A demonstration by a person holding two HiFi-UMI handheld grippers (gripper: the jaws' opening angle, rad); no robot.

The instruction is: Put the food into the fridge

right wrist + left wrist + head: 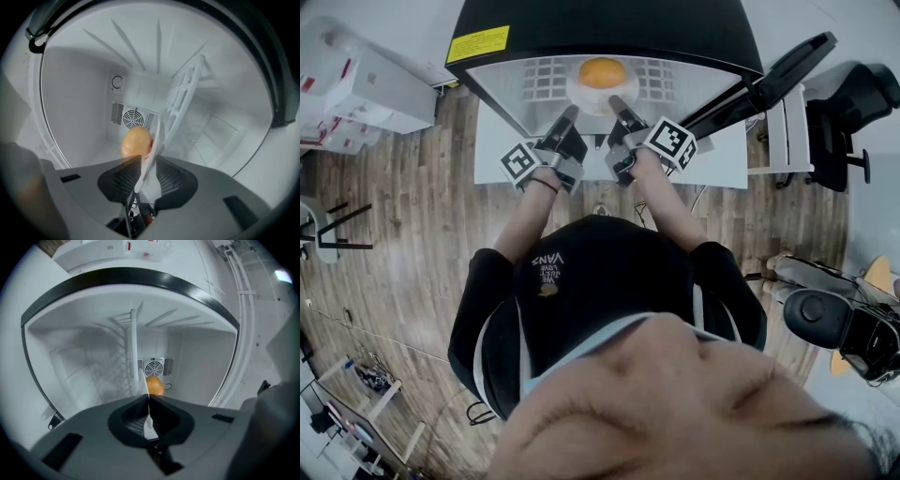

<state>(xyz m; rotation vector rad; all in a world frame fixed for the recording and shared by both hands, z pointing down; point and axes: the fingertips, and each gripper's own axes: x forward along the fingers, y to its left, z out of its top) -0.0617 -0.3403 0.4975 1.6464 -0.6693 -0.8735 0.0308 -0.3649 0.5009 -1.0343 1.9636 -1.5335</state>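
Observation:
An orange lies on a white plate inside the open fridge. My left gripper holds the plate's near rim from the left. In the left gripper view its jaws are shut on the thin white plate edge, with the orange just beyond. My right gripper is at the rim's right side. In the right gripper view its jaws stand slightly apart with the plate edge between them and a gap beside it. The orange sits close ahead.
A fan vent is on the fridge's back wall, and a white wire shelf runs inside. The fridge door stands open at the right. An office chair is at the far right and white storage units at the left.

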